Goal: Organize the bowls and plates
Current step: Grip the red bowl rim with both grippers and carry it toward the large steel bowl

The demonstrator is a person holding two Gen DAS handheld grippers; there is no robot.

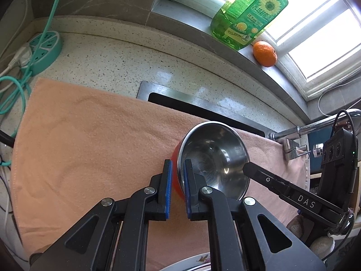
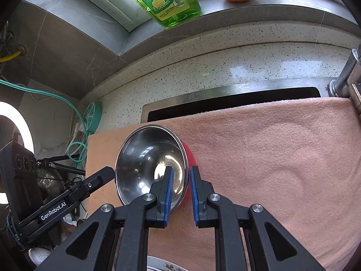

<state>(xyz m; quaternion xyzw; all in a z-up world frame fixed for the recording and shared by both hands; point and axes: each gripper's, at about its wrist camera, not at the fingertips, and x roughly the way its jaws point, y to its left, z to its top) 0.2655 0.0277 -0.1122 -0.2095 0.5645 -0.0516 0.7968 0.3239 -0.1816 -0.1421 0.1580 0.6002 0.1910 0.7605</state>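
Note:
A bowl (image 1: 214,151), steel inside and red outside, hangs tilted just above the peach towel (image 1: 90,135). My left gripper (image 1: 177,169) is shut on its near rim, one blue pad inside and one on the red wall. My right gripper (image 2: 181,176) is shut on the opposite rim of the bowl (image 2: 146,153) in the same way. Each gripper also shows in the other's view, reaching the bowl from the side. A white plate (image 2: 162,264) with a flower print peeks out at the bottom edge beneath the grippers.
The towel (image 2: 270,158) covers most of a sink (image 2: 225,94), leaving a dark strip at the back. A faucet (image 1: 315,126) stands at the right. On the window sill are a green detergent bottle (image 1: 248,15) and an orange (image 1: 264,53). A teal power strip (image 1: 42,52) with cables lies left.

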